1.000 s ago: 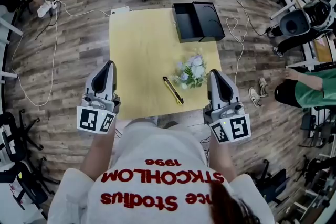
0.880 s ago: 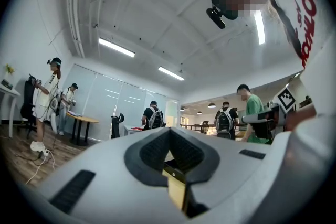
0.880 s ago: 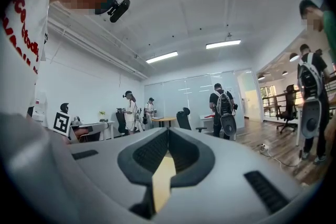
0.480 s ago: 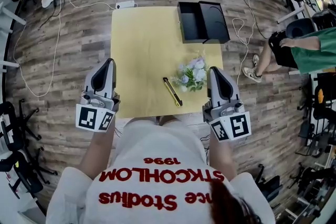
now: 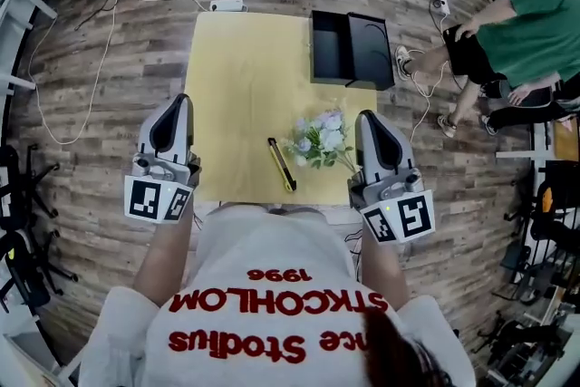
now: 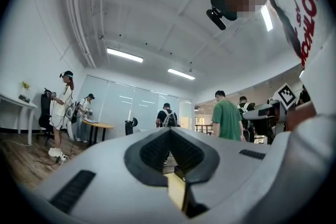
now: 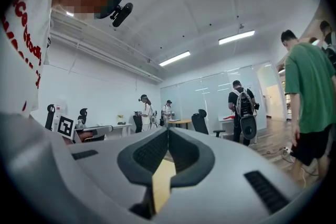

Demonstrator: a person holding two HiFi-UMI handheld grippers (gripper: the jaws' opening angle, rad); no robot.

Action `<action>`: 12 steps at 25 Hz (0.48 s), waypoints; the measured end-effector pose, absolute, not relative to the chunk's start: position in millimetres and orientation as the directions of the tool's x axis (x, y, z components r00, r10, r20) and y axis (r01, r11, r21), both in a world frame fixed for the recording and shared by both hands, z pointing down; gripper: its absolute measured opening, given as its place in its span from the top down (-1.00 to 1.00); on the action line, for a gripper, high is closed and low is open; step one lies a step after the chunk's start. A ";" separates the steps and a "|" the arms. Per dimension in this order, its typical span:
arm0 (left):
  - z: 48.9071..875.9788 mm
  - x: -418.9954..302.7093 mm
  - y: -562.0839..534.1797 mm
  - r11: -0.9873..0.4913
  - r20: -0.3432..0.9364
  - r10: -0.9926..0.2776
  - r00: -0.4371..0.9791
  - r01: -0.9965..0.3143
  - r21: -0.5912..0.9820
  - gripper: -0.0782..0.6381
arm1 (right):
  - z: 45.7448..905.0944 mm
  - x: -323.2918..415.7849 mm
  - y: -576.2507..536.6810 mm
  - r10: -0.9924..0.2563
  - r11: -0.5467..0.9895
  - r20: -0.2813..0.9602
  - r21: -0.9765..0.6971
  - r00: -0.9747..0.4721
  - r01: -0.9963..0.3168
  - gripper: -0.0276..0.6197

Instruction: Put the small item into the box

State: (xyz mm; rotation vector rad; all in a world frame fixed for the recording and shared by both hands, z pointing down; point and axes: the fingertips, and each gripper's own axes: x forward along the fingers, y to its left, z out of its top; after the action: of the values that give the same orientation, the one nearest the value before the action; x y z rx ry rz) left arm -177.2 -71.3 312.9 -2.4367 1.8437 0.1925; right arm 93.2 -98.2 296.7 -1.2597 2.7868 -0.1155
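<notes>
Box [image 5: 328,48] open (lid [image 5: 370,50] alongside), flowers [image 5: 317,139] nearer, cutter [image 5: 281,164] beside

White T-shirt [image 5: 272,322], red lettering, is worn, lower centre. The left gripper [image 5: 180,100] and right gripper [image 5: 365,116]: grey shells, black insets, square-marker cubes [image 5: 154,199] fitted.

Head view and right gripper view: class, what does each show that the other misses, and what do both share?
Only the head view: the open black box, the flower bunch and the slim yellow-and-black item. Only the right gripper view: ceiling lights, a glass wall, and that the right gripper is shut, with nothing between its jaws. Both: the person in green and the wearer's white shirt with red lettering.
</notes>
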 end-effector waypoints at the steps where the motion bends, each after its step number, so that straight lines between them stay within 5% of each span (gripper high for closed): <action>1: 312.0 -176.7 -71.4 -0.263 -0.150 -0.954 0.259 -0.965 0.007 0.78 | 296.5 94.8 -100.1 -0.746 0.665 -0.045 -0.105 -0.664 -0.740 0.90; 12: 308.1 -170.5 -75.2 -0.246 -0.162 -0.957 0.241 -0.969 0.008 0.78 | 293.6 86.6 -97.1 -0.721 0.691 -0.057 -0.136 -0.691 -0.710 0.90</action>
State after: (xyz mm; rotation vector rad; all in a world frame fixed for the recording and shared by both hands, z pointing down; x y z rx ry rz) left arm -170.5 -75.2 308.1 -2.3995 1.8680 0.2037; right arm 86.6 -97.1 293.6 -1.1849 2.7906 -0.1569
